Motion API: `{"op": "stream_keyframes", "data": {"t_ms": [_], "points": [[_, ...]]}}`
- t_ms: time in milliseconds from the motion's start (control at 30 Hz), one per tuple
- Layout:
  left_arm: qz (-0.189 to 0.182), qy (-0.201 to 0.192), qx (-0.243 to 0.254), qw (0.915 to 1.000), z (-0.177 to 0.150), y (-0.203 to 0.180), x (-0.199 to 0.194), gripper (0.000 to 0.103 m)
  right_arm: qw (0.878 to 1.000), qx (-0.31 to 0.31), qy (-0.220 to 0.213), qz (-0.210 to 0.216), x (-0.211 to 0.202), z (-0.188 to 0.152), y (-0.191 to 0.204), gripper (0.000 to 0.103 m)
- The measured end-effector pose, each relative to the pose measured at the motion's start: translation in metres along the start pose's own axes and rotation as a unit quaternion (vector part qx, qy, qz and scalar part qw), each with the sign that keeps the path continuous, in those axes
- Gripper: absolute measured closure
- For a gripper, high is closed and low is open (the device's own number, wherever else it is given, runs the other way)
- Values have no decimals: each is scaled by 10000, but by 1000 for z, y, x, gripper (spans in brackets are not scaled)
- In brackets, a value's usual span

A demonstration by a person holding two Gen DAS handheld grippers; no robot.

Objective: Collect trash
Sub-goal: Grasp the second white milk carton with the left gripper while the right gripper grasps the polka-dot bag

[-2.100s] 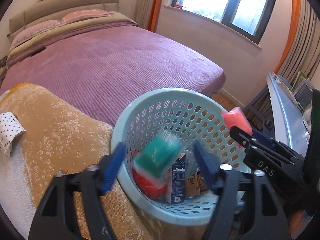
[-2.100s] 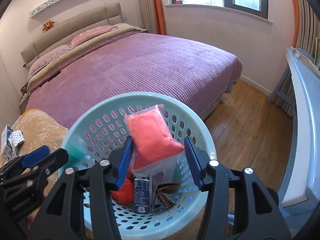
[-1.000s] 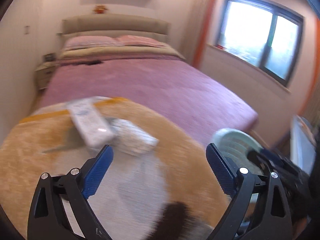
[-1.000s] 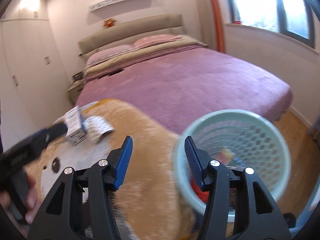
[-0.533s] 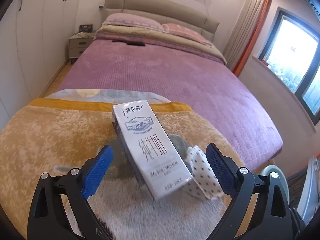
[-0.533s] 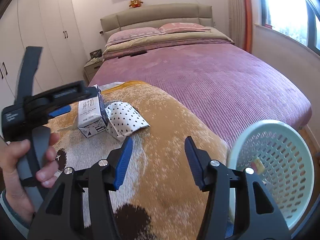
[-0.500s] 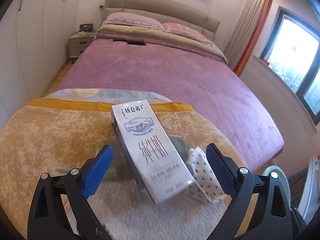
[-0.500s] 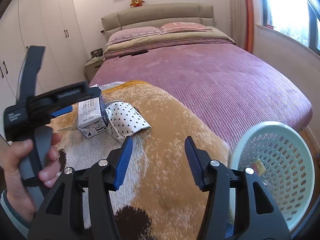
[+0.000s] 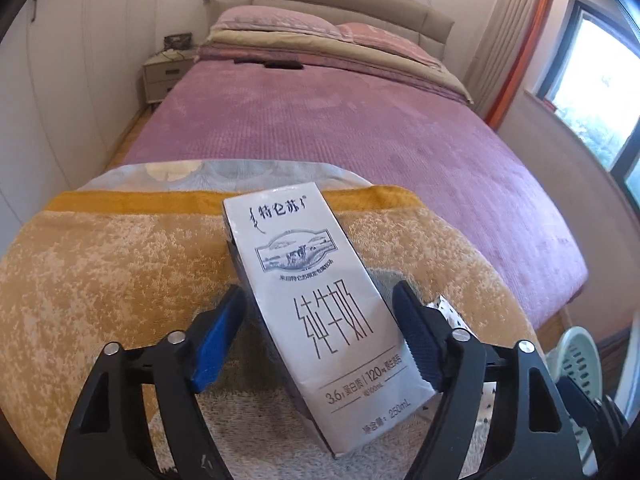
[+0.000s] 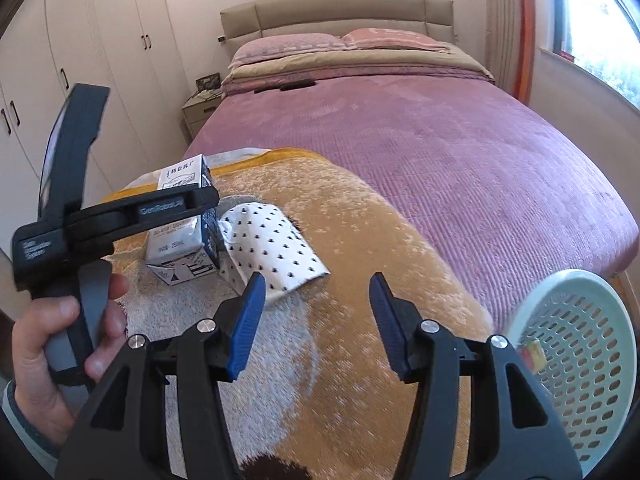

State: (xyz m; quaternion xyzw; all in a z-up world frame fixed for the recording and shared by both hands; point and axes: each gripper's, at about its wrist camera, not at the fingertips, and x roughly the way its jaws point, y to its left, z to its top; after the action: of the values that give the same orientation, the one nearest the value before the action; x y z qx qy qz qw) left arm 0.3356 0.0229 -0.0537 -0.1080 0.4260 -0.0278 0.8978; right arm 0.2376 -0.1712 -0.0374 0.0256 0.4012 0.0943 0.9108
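A white milk carton [image 9: 316,312] lies on the yellow-brown towel [image 9: 104,264]. My left gripper [image 9: 320,332] is open, its jaws on either side of the carton, the right one near or at its edge. The carton also shows in the right wrist view [image 10: 182,224], partly hidden by the left gripper's body. A white black-dotted wrapper [image 10: 272,248] lies right of the carton; its edge shows in the left wrist view [image 9: 450,316]. My right gripper [image 10: 316,316] is open and empty, just this side of the wrapper. The pale green basket [image 10: 576,364] stands at right with trash inside.
The purple bed [image 10: 440,152] lies beyond the towel. White wardrobes [image 10: 80,80] and a nightstand [image 10: 198,114] stand at left. The window wall [image 9: 560,140] is at right. The basket's rim shows in the left wrist view [image 9: 580,356].
Both grippers swung left from the basket to the towel. The left gripper has moved in so that its open jaws now flank the carton. The right gripper moved slightly closer to the wrapper.
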Motion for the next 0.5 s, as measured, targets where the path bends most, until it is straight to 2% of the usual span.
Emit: {"op": "stream_keyframes", "data": {"t_ms": [167, 367, 500], "points": [[-129, 105, 269, 9995, -5, 9, -11, 44, 9998, -173, 42, 103, 19, 8, 16, 52], [-259, 378, 649, 9968, -19, 20, -28, 44, 9988, -461, 133, 87, 42, 16, 27, 51], [-190, 403, 917, 9948, -35, 27, -41, 44, 9986, -425, 279, 159, 55, 17, 26, 50]]}}
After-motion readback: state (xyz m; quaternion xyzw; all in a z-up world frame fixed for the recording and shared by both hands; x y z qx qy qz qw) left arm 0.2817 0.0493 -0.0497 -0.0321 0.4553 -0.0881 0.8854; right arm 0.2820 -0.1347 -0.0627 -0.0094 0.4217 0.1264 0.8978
